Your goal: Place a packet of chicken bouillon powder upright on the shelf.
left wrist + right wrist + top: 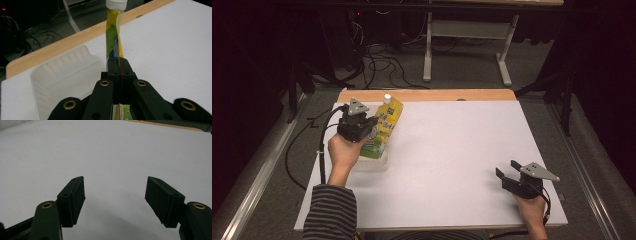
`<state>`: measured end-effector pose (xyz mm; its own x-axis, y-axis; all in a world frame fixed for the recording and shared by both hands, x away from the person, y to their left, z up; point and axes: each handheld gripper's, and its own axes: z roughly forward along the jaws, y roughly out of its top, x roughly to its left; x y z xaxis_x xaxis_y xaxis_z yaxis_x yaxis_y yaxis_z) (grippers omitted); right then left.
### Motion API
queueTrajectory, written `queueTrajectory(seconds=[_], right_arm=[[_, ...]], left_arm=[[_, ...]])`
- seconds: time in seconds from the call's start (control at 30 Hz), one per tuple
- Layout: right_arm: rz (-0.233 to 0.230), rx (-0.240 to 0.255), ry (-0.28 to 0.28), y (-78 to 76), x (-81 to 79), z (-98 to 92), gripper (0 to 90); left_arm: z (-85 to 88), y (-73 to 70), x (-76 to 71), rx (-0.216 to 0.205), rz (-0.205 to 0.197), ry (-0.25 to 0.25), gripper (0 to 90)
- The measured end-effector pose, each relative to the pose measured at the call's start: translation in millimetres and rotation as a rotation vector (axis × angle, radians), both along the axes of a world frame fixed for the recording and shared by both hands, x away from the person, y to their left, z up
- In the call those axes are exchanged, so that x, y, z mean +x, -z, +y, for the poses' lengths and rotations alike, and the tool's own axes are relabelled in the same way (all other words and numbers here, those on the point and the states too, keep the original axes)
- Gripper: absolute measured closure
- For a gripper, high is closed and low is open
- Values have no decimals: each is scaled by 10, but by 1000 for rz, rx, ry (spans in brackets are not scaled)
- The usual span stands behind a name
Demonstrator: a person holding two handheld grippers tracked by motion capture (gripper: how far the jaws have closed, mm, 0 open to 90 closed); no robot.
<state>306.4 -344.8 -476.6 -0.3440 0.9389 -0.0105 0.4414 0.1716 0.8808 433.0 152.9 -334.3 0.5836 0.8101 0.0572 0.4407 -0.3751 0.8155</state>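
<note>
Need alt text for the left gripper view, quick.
The left gripper, jaws shut, pinches a yellow-green pouch with a white cap, held edge-on above a white table. A white plastic tray sits to its left.

Yellow-green pouch (pixel 113 37): its lower part is hidden behind the left gripper (pixel 119 65), its cap cut off above. Beside the pouch, the white tray (pixel 57 82) runs off frame.

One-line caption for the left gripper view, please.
Left gripper clamped on a flat yellow-green refill pouch with white screw cap, held beside a clear ribbed plastic tray on the white tabletop.
</note>
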Motion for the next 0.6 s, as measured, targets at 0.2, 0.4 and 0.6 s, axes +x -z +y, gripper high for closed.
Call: queueTrajectory(seconds=[0.2,0.4,0.6], right_arm=[[0,-6,1,1,0,6,328],[0,-11,-2,1,4,7,328],[1,-11,-4,1,7,5,328]], left_arm=[[110,30,-9,34,53,-24,889],[109,39,20,86,99,-43,816],[53,91,101,105,169,-36,787]])
